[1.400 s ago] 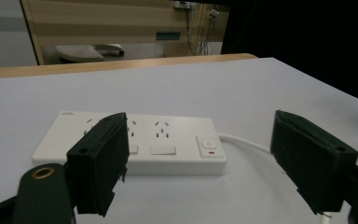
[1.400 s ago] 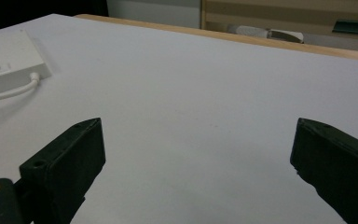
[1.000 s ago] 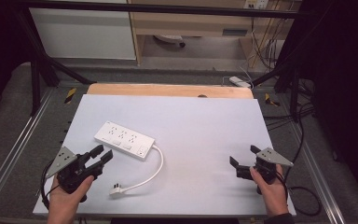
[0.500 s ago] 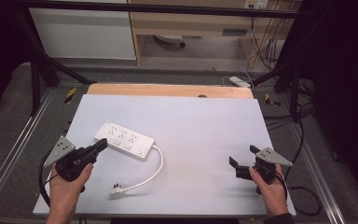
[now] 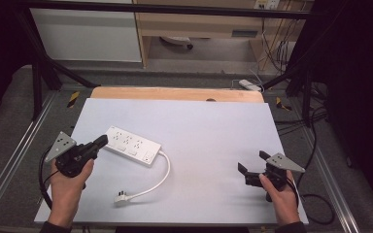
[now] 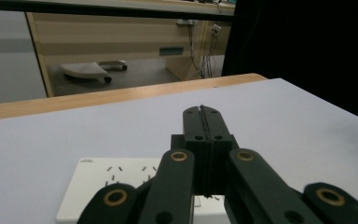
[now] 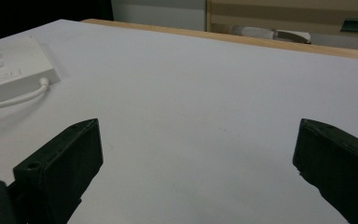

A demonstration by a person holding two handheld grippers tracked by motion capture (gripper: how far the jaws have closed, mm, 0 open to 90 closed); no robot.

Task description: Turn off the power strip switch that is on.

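A white rectangular power strip [image 5: 129, 145] with several socket groups lay flat on the pale grey tabletop [image 5: 209, 131], angled toward the left side. Its white cord [image 5: 156, 182] left the strip's right end, curved down and back left, and ended in a white plug [image 5: 121, 198] resting on the surface nearer the front edge. A light wooden board edge [image 5: 175, 93] ran along the tabletop's far side. Beyond it stood a wooden cabinet [image 5: 199, 24] on the grey floor, with a bundle of cables [image 5: 272, 43] hanging to the right and a white adapter [image 5: 249, 85] on the floor.
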